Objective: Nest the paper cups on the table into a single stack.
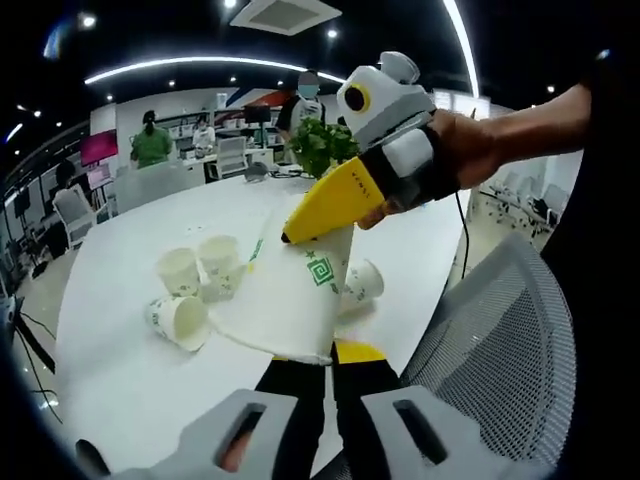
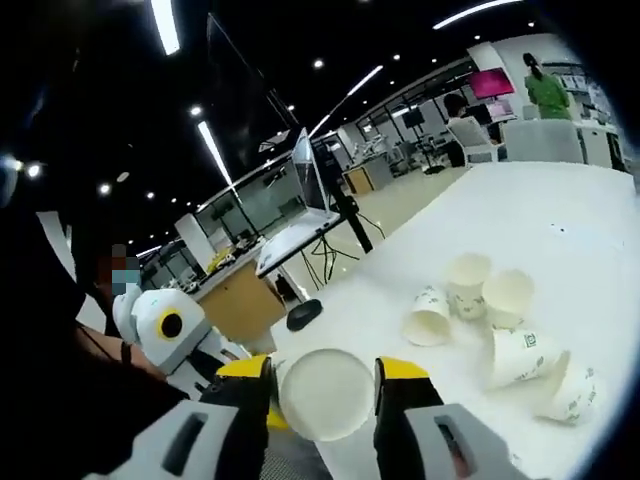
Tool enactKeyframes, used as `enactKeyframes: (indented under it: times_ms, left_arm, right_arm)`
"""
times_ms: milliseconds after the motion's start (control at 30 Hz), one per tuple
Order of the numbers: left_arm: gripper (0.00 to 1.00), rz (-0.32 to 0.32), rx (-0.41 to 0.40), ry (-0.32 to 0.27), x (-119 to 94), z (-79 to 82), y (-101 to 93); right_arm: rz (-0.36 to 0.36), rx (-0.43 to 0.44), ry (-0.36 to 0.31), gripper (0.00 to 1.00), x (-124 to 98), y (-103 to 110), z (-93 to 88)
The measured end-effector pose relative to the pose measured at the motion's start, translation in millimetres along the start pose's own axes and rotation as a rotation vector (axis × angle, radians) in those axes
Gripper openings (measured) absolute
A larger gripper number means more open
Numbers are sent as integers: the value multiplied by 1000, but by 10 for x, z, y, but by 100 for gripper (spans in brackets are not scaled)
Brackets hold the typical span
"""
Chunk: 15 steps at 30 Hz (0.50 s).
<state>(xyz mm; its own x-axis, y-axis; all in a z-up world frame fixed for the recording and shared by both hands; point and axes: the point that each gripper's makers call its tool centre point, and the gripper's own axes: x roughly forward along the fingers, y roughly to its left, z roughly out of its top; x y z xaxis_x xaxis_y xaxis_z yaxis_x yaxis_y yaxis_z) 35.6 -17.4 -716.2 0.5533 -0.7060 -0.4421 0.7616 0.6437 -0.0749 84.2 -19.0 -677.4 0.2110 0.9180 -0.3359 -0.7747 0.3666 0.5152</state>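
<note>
A tall nested stack of cups (image 1: 290, 295) is pinched at its base by the left gripper (image 1: 330, 375), jaws nearly closed on it. The right gripper (image 2: 325, 390) squeezes the same stack (image 2: 325, 393) near its top, a jaw on either side. Five loose cups lie on the white table (image 2: 560, 215): two upright (image 2: 468, 282) and touching, three on their sides (image 2: 428, 316). They sit near the rounded table edge, with bare tabletop beyond. A mesh chair (image 1: 500, 340) stands just beside that edge.
</note>
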Motion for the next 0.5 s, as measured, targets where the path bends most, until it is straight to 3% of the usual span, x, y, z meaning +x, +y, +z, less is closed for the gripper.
enactKeyframes:
  times_ms: [500]
  left_arm:
    - [4, -20, -77, -58, 2, 35, -35]
  right_arm:
    - [32, 6, 8, 40, 93, 31, -32]
